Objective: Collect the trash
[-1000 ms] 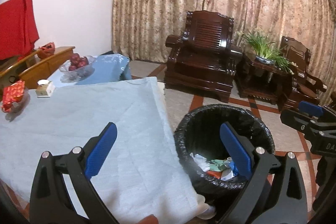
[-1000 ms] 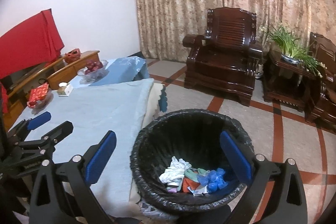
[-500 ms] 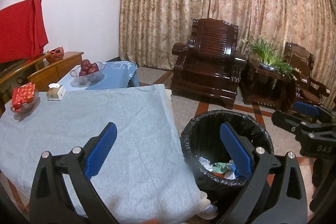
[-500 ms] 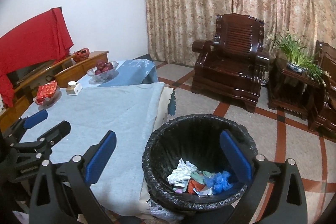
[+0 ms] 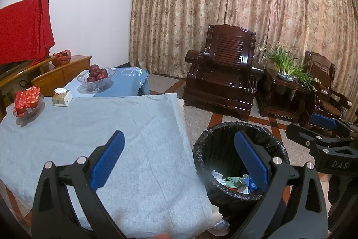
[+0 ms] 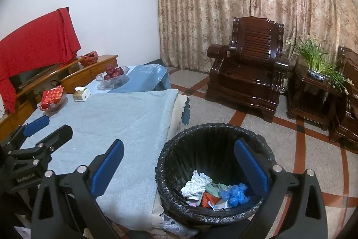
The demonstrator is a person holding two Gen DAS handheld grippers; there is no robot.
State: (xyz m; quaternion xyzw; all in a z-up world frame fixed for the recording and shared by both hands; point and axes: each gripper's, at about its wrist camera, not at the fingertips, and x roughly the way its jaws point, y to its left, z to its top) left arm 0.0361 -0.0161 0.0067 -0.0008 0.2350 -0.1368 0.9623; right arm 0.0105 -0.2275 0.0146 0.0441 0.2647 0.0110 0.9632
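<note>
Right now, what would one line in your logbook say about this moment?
left gripper: open, empty | right gripper: open, empty | trash bin: beside table, holds crumpled trash | table: no loose trash seen

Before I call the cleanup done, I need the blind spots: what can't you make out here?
- Bin bottom: right view, buried under the trash.
- Floor past the table: both views, the cloth hides it.
- Dish contents: left view, a red packet covers them.
- Tissue box print: too small.
</note>
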